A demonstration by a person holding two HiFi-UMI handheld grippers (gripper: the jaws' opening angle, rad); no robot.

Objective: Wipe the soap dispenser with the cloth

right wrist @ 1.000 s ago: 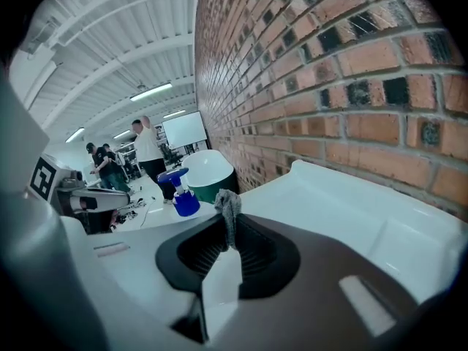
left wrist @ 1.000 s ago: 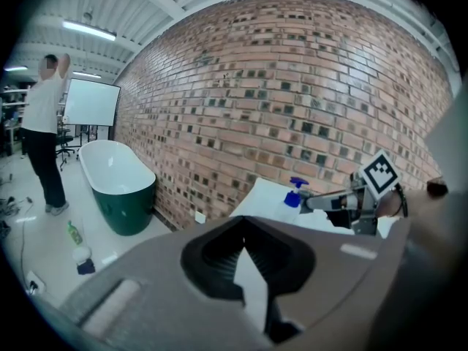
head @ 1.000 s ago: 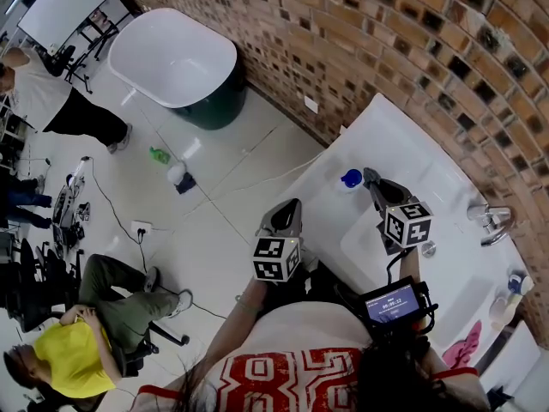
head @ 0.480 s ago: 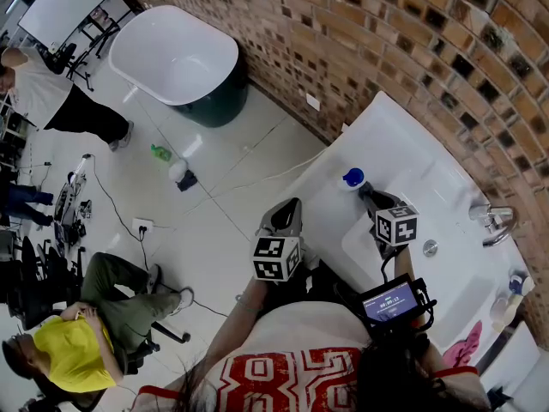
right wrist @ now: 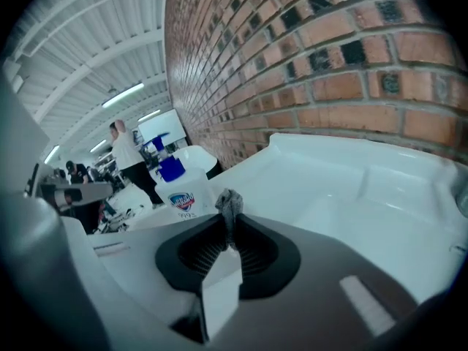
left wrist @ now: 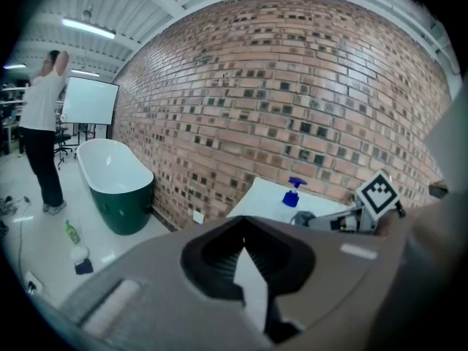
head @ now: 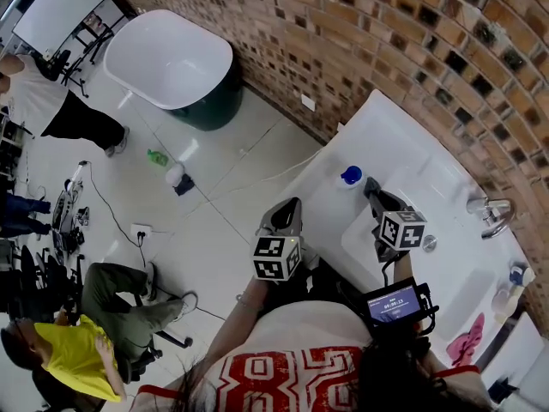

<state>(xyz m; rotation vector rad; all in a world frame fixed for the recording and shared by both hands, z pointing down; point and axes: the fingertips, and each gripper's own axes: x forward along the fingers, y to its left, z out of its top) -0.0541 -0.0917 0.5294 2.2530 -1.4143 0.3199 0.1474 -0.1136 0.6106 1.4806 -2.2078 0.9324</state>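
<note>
Head view: right hand-held gripper (head: 371,185), cloth (right wrist: 229,202) in jaws, beside soap dispenser (head: 351,176).

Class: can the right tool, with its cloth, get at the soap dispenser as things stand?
Probably yes: the right tool, shut on the cloth, has the soap dispenser close ahead on the basin, with nothing standing between them.

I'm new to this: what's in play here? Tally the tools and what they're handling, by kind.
Grippers: 2 (left gripper, right gripper)
Grey cloth, pinched in the right gripper: 1
Soap dispenser with blue pump: 1
Total: 4
</note>
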